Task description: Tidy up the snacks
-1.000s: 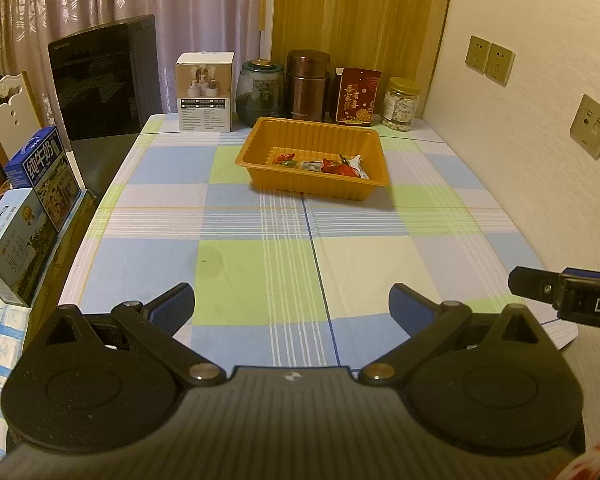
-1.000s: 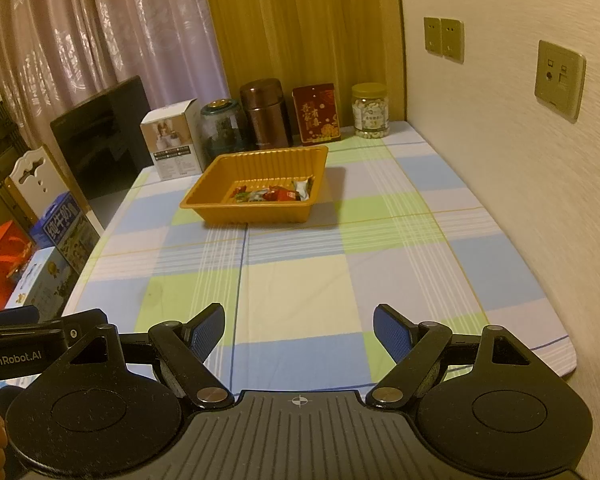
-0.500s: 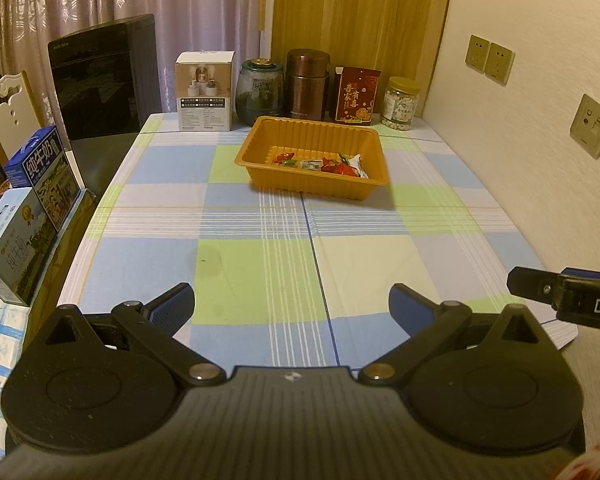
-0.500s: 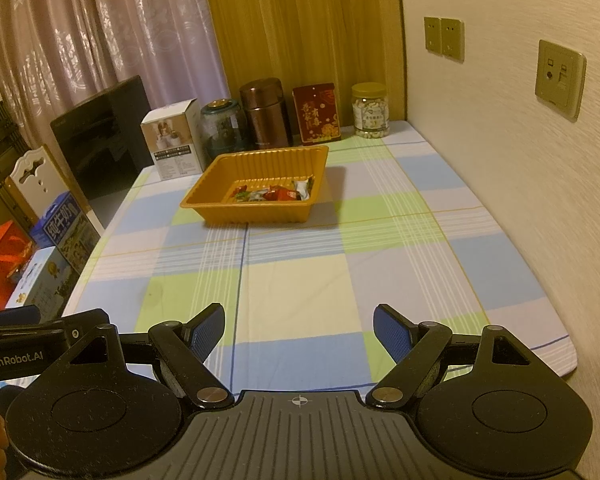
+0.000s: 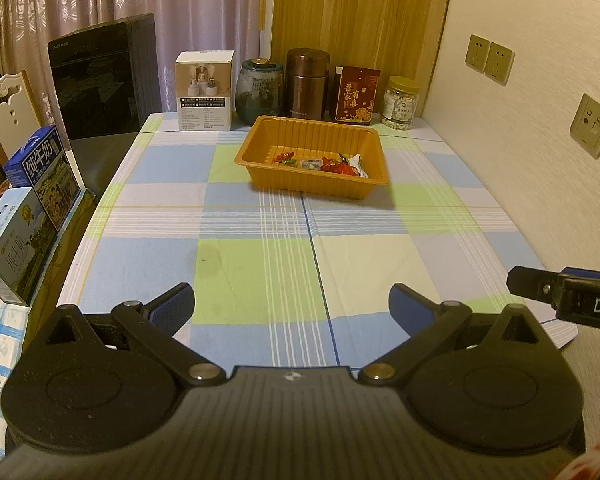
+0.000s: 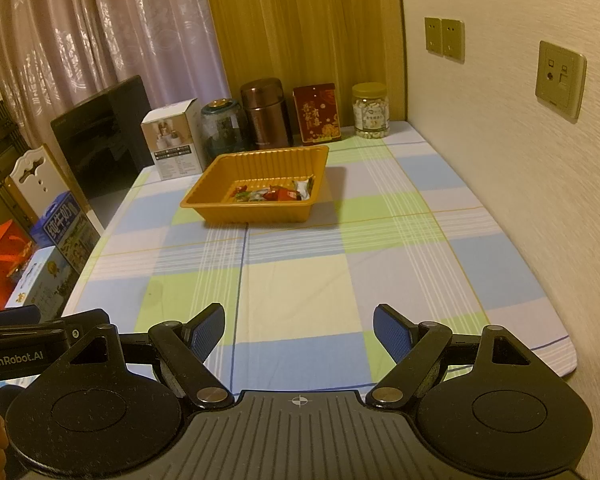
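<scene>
A checked tablecloth (image 5: 260,264) covered the table. Along its far edge stood a white box (image 5: 205,90), a dark jar (image 5: 259,92), a brown canister (image 5: 307,84), a red packet (image 5: 355,96) and a clear jar (image 5: 400,103) with a yellow lid. Milk cartons (image 5: 40,172) sat off the table's left side, near a black appliance (image 5: 104,80), and wall sockets (image 5: 490,58) were on the right.

Both wrist views look down the table (image 5: 260,264) from its near end, sharing the far tray (image 6: 256,204).
</scene>
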`<state>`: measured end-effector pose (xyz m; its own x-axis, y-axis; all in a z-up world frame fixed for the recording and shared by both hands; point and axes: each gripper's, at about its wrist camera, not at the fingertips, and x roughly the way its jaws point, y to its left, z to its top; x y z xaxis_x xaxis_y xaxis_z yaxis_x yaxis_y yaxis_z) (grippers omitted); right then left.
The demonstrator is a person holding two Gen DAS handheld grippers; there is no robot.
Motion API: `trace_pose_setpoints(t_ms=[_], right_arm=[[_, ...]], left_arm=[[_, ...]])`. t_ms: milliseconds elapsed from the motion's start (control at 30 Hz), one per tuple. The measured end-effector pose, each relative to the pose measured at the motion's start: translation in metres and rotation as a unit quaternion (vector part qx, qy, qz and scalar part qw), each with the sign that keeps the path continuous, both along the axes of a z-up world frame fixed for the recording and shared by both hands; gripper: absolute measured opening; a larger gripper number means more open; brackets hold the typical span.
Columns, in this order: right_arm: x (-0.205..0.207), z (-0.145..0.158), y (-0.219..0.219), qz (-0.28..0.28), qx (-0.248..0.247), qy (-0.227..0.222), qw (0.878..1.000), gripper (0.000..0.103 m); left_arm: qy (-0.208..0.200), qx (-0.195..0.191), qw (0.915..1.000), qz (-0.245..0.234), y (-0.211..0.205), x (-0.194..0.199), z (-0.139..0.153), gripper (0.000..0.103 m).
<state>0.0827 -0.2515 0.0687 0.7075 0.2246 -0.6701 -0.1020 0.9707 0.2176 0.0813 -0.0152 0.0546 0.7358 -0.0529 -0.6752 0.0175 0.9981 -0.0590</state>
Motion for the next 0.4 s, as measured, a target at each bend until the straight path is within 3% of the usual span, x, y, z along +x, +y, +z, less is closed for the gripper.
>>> trace_pose_setpoints(t_ms=[400], right_arm=[[-0.0003, 0.0001, 0.0000, 0.001, 0.000, 0.001, 1.000, 0.081]], left_arm=[[-0.004, -0.012, 0.9999, -0.004, 0.0014, -0.0015, -0.0032, 0.103]])
